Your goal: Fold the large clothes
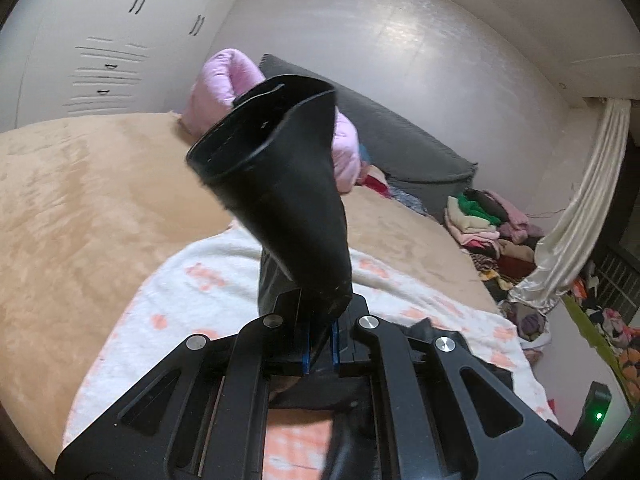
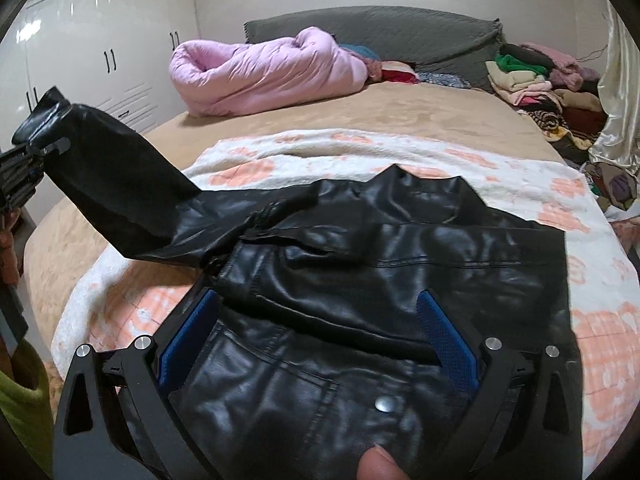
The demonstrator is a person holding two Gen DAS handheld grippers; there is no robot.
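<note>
A black leather jacket [image 2: 400, 248] lies spread on a white blanket with orange patches [image 2: 540, 184] on the bed. In the right wrist view its left sleeve [image 2: 112, 184] slants up off the bed to my left gripper [image 2: 28, 152], which is shut on the cuff end. In the left wrist view the sleeve cuff [image 1: 276, 168] stands up out of the left gripper [image 1: 320, 344], its opening facing the camera. My right gripper [image 2: 320, 320] is open just above the jacket's body, blue pads [image 2: 188, 340] wide apart and pressing on nothing. A snap button [image 2: 383, 403] shows below.
A rolled pink duvet [image 2: 260, 76] and a grey headboard cushion [image 2: 400, 28] lie at the far end of the tan bedspread [image 2: 400, 116]. Stacked clothes [image 2: 532, 76] sit at the far right by a cream curtain [image 1: 580, 208]. White wardrobes [image 2: 100, 40] stand on the left. A fingertip [image 2: 378, 464] shows at the bottom edge.
</note>
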